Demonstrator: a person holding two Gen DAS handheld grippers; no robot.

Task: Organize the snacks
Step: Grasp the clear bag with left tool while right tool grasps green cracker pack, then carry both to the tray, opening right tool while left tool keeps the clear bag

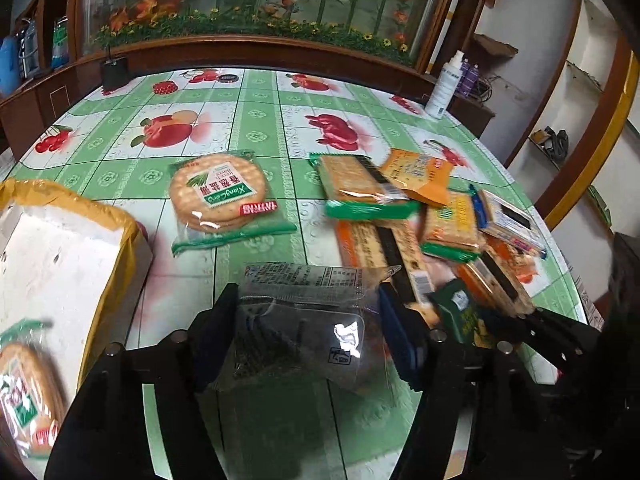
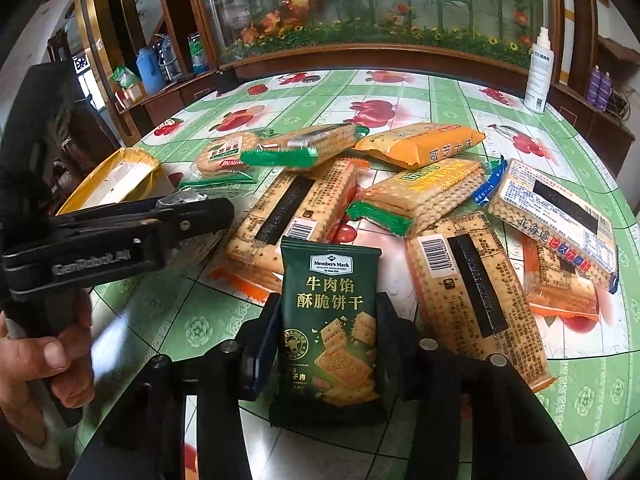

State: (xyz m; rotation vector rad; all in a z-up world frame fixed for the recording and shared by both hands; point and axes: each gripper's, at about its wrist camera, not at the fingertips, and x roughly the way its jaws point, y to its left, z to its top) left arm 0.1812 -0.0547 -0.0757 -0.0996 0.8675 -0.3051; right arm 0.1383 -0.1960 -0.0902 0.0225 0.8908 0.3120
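Observation:
My left gripper (image 1: 308, 320) is shut on a clear-wrapped dark snack packet (image 1: 304, 320) held above the table's near edge. My right gripper (image 2: 326, 332) is shut on a dark green Member's Mark cracker packet (image 2: 330, 332), held upright; this packet also shows at the right in the left wrist view (image 1: 460, 312). A pile of cracker packs (image 2: 420, 196) lies on the table right of centre. A round-cracker pack (image 1: 224, 196) lies alone at mid-table. A white box with yellow tape (image 1: 60, 264) at the left holds another round-cracker pack (image 1: 28, 396).
The table has a green fruit-print cloth (image 1: 260, 120). A white spray bottle (image 2: 538, 76) stands at the far right edge, a small black object (image 1: 114, 72) at the far left. A wooden cabinet with glass stands behind. The left gripper's body (image 2: 120, 236) crosses the right wrist view.

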